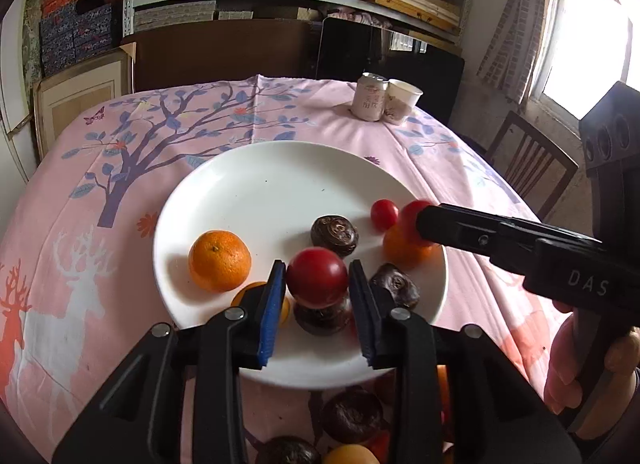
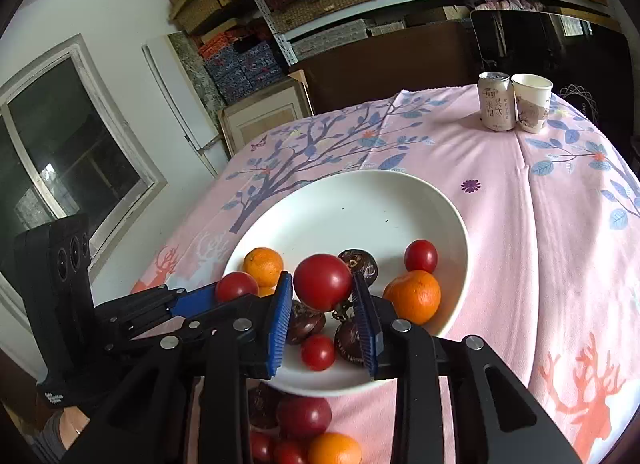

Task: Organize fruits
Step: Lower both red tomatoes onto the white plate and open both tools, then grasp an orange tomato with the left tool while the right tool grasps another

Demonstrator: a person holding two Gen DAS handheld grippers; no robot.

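Left hand-held gripper: grasping a red tomato. Right hand-held gripper: likewise, tomato. Advice: release low over plate clearings, avoiding rolling.

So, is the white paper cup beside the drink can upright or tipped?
Upright: the white paper cup stands on its base beside the can, open mouth up.

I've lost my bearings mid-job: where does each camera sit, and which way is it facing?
Left wrist: on the left gripper, looking down along its fingers at the white plate; a tomato sits between the blue pads; the right gripper and a hand show.
Right wrist: on the right gripper, same plate, holding a tomato; the left gripper shows.
Both share plate, can and paper cup.
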